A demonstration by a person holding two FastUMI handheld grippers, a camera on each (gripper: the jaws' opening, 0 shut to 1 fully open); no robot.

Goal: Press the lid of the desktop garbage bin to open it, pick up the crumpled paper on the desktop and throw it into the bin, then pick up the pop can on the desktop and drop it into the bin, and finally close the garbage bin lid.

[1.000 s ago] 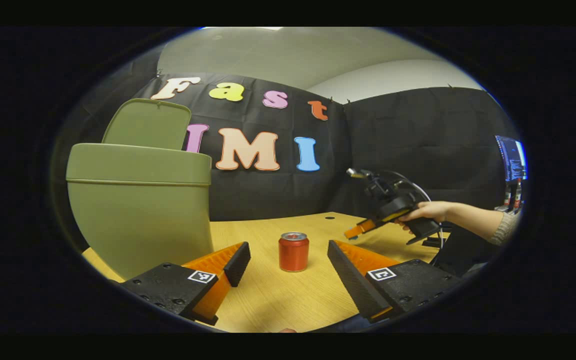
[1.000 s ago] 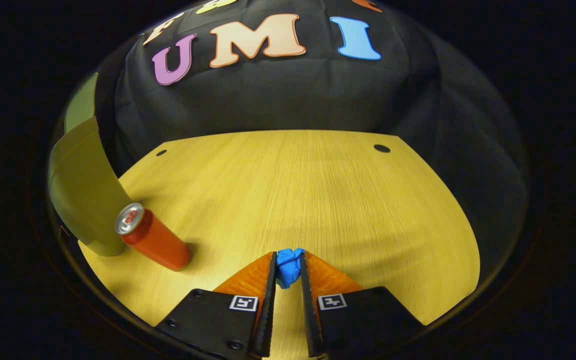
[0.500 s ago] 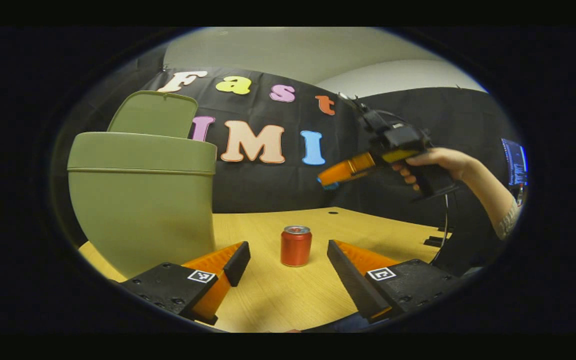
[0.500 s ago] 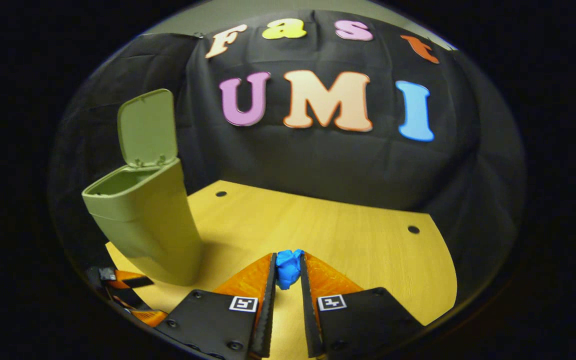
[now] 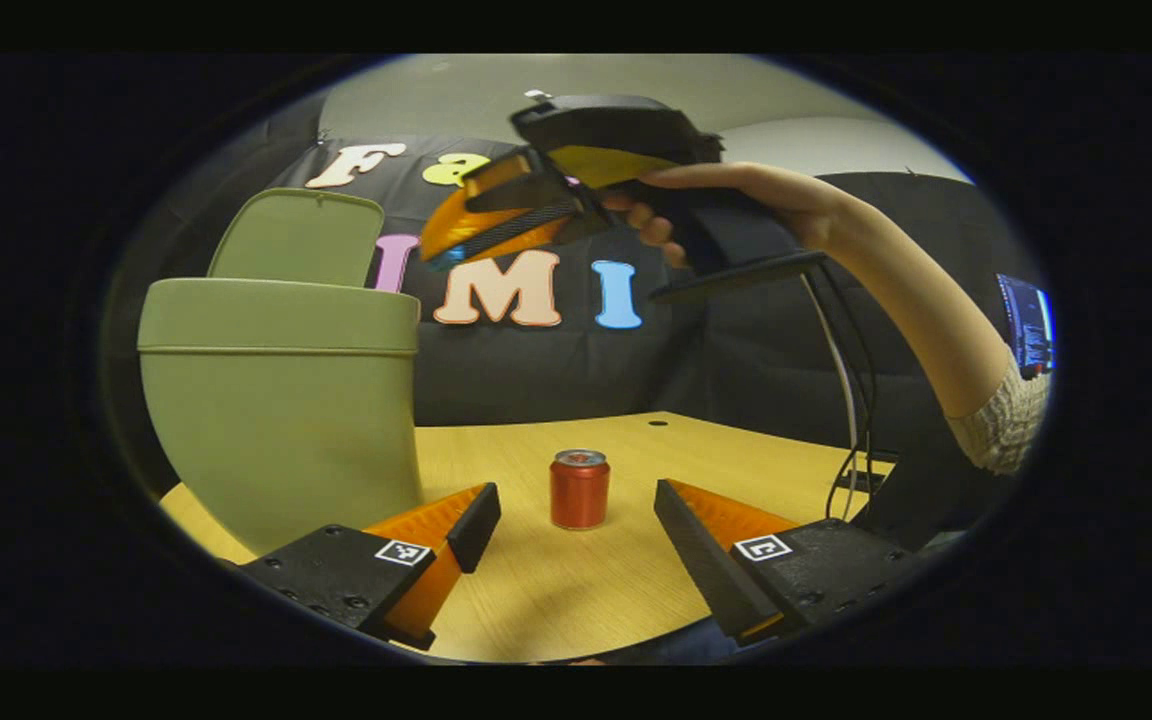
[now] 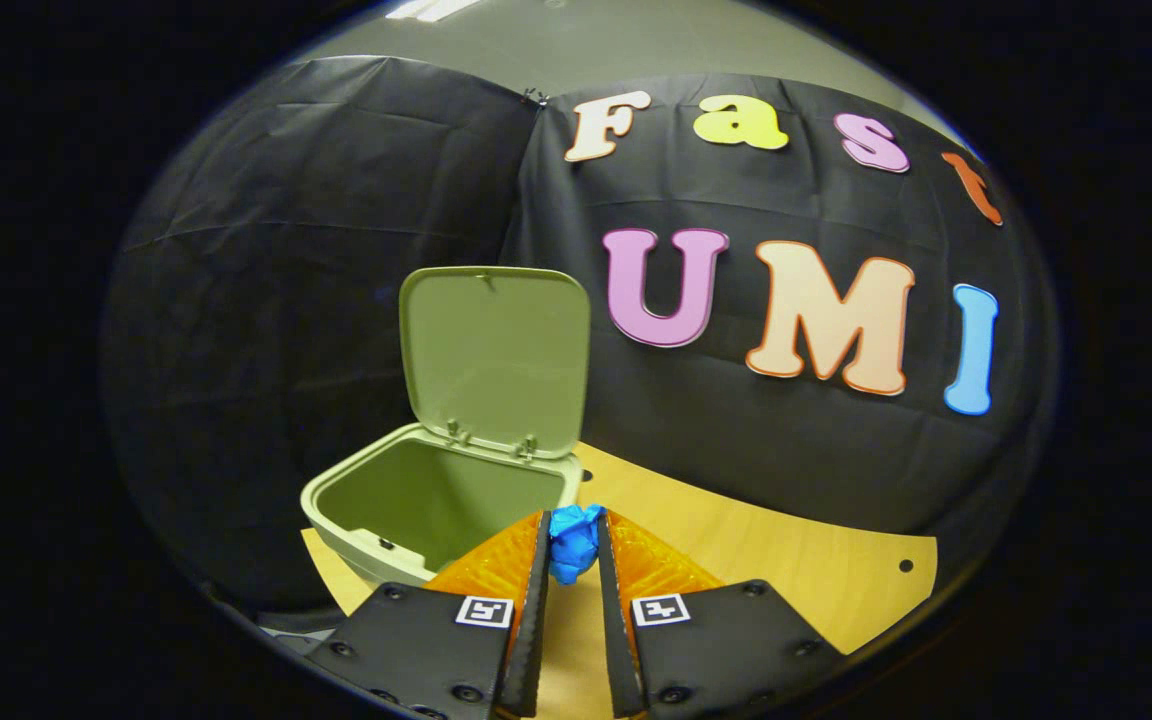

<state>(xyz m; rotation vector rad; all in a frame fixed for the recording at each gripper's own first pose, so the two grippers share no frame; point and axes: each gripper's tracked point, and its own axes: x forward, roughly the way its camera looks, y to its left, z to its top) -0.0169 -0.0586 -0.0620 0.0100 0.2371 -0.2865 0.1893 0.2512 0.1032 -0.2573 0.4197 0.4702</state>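
Observation:
The green bin [image 5: 281,400] stands on the wooden desk with its lid [image 5: 298,238] raised; in the right gripper view the bin's open mouth [image 6: 441,500] lies just below and left of my fingers, lid [image 6: 496,355] upright behind it. My right gripper [image 6: 572,545] is shut on the blue crumpled paper [image 6: 574,542]. In the left gripper view that gripper [image 5: 441,245] hangs high in the air, right of the lid, held by a hand [image 5: 736,195]. The red pop can [image 5: 578,488] stands upright on the desk, ahead of my left gripper [image 5: 576,515], which is open.
The wooden desk [image 5: 586,590] has small round holes near its far edge [image 5: 657,423]. Cables [image 5: 851,400] hang from the right gripper at the right. A lit screen [image 5: 1028,325] shows at the far right. Black cloth walls close the back.
My right gripper has risen and swung left with the blue paper, from low over the desk to just beside the open bin's mouth. The left gripper has stayed nearly still.

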